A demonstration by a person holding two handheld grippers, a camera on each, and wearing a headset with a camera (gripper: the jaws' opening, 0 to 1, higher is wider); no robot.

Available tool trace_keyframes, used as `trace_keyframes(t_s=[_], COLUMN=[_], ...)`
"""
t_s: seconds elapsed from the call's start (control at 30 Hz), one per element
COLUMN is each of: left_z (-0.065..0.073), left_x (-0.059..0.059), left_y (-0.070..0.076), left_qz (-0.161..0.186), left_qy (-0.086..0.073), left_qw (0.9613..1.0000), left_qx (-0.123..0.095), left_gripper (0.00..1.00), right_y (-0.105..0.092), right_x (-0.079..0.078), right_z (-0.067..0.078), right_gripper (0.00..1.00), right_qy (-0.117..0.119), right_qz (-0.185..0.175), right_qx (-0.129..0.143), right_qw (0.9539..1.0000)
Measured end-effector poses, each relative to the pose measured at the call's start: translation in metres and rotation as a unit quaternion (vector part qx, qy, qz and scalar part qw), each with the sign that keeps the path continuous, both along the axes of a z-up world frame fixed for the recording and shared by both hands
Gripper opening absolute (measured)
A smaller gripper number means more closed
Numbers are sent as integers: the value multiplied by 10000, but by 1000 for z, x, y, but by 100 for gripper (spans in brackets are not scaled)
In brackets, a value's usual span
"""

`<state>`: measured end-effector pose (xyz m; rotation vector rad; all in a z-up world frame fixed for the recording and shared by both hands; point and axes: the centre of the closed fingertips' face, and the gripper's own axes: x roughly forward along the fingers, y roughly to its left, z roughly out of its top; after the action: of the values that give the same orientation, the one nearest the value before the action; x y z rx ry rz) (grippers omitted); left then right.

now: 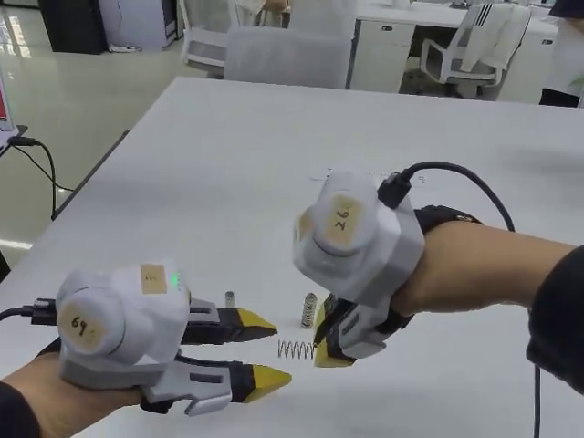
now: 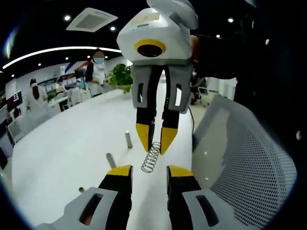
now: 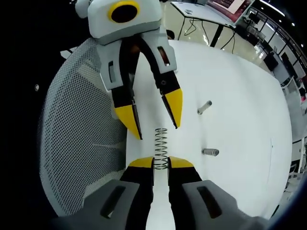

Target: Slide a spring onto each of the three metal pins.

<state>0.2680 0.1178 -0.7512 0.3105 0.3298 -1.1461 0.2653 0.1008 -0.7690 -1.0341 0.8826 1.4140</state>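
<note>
My left gripper (image 1: 271, 349) and right gripper (image 1: 321, 352) have white housings, black jaws and yellow tips. Tags read 69 and 26. Black cables (image 1: 453, 171), dark sleeves (image 1: 558, 315).

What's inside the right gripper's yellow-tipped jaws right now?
One end of a thin silver wire coil spring, pinched in the right gripper; the rest sticks out toward the open left gripper. The clamped coils are partly hidden by the tips.

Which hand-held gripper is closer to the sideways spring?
Right. The right hand-held gripper pinches one end of the spring; the left hand-held gripper is open, jaws either side of its other end without touching.
</note>
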Motion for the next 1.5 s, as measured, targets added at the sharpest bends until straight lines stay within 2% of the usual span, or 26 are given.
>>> trace_keyframes(t_s=[0.33, 0.4, 0.6, 0.67, 1.03, 1.17, 1.37, 1.5], left_z=[-2, -3, -5, -6, -4, -3, 2, 2], left_x=[-4, -6, -9, -12, -12, -14, -12, -12], left_y=[0, 0, -1, -3, -4, -5, -5, -5], left_qz=[-18, -26, -112, -180, -225, -266, -225, -230], left_qy=[-40, -6, -10, 47, 29, 3, -38, -52], left_qw=[10000, 10000, 9998, 9997, 9997, 9996, 9997, 9997], left_qx=[67, 96, 152, 149, 110, 129, 5, -4], left_gripper=[11, 8, 4, 3, 2, 2, 2, 2], right_y=[10, 12, 10, 9, 8, 6, 0, -1], right_x=[-5, -6, -9, -8, -8, -7, -7, -7], right_z=[2, 2, 1, 2, 5, 1, -6, -6], right_gripper=[7, 7, 8, 8, 10, 13, 10, 9], right_qy=[6, 10, -1, -24, 61, 113, 145, 150], right_qz=[418, 467, 607, 602, 509, 419, 355, 317], right_qx=[-11, 2, -43, -27, 180, 199, 140, 154], right_qw=[9991, 9989, 9981, 9982, 9985, 9989, 9992, 9993])
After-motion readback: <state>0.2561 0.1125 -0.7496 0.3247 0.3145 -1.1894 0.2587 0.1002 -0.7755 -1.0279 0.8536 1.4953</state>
